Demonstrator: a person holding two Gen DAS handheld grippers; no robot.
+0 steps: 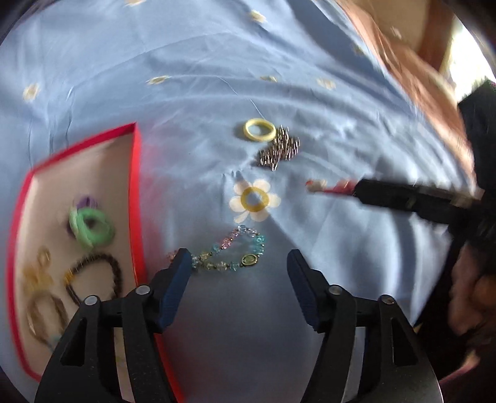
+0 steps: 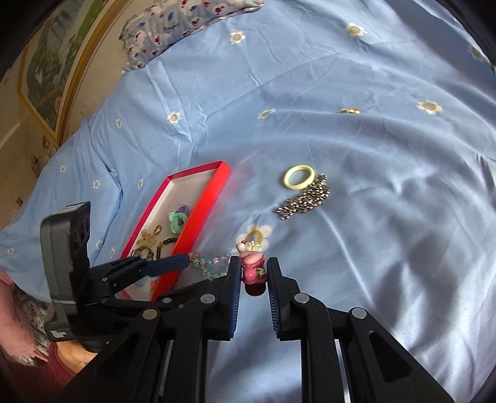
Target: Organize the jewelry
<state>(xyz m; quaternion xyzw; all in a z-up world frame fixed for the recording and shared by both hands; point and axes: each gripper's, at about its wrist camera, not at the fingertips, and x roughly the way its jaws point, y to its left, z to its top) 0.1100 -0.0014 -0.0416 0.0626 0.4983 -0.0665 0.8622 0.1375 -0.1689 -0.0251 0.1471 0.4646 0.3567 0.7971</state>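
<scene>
Now your left gripper [image 1: 237, 266] gapes empty over the beaded bracelet [image 1: 229, 251]; your right gripper [image 2: 253, 272], at three o'clock, clamps a pink charm [image 2: 252, 268].

Under everything you have a light blue bedsheet [image 2: 356, 77] printed with small white-and-yellow daisies, creased in soft folds. At eleven o'clock in your right wrist view lies a pillow [image 2: 186, 21] in a blue cover with red and white flowers. At nine to ten o'clock a framed landscape picture [image 2: 46, 68] with a gilt frame hangs on the cream wall [image 2: 12, 155].
</scene>
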